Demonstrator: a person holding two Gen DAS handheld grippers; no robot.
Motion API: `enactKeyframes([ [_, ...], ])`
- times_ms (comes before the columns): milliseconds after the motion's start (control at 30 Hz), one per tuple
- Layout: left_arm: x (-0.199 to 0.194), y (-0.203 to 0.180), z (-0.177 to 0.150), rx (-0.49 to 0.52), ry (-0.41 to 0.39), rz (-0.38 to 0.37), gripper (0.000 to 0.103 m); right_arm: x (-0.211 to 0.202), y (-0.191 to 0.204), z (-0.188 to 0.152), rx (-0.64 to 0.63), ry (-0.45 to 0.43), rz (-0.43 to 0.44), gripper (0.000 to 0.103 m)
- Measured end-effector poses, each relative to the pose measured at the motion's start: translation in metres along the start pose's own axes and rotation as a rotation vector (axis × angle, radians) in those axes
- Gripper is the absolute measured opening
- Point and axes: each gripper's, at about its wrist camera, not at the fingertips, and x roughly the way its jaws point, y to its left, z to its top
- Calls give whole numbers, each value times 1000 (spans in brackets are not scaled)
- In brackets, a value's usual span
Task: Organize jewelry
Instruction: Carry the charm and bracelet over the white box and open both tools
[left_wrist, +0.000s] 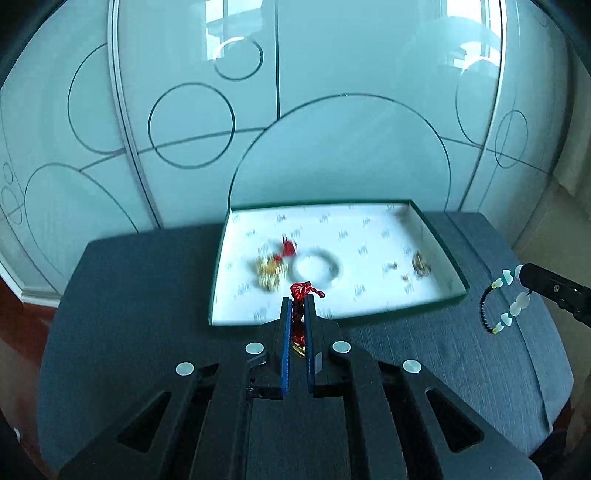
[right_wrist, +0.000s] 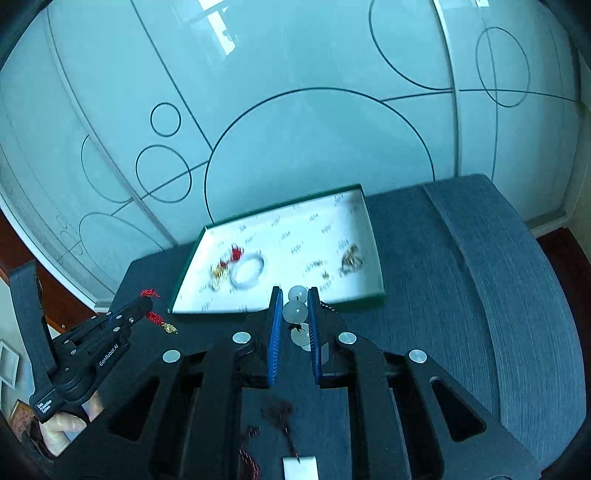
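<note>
We see left gripper (left_wrist: 298, 306) jaws clamping a red cord (left_wrist: 301, 291), right gripper (right_wrist: 293, 306) jaws clamping beads (right_wrist: 295, 310), both before the tray (left_wrist: 439, 236); only the right view shows a hand (right_wrist: 61, 424).

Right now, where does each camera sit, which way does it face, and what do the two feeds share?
Left wrist: on the left gripper, looking down over the dark table at the tray; jaws shut on a red cord charm.
Right wrist: on the right gripper, same way; jaws shut on a pale bead bracelet; a hand shows.
Shared: tray, white bangle, each other's gripper.
</note>
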Motion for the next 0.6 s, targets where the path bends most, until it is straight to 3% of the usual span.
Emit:
enactKeyframes([
  [267,40,-4,42,16,-14,13,6,40,7,36,3,-12,6,14],
  [600,126,-10,73,26,44,32,6,131,-11,61,43,52,-41,14],
])
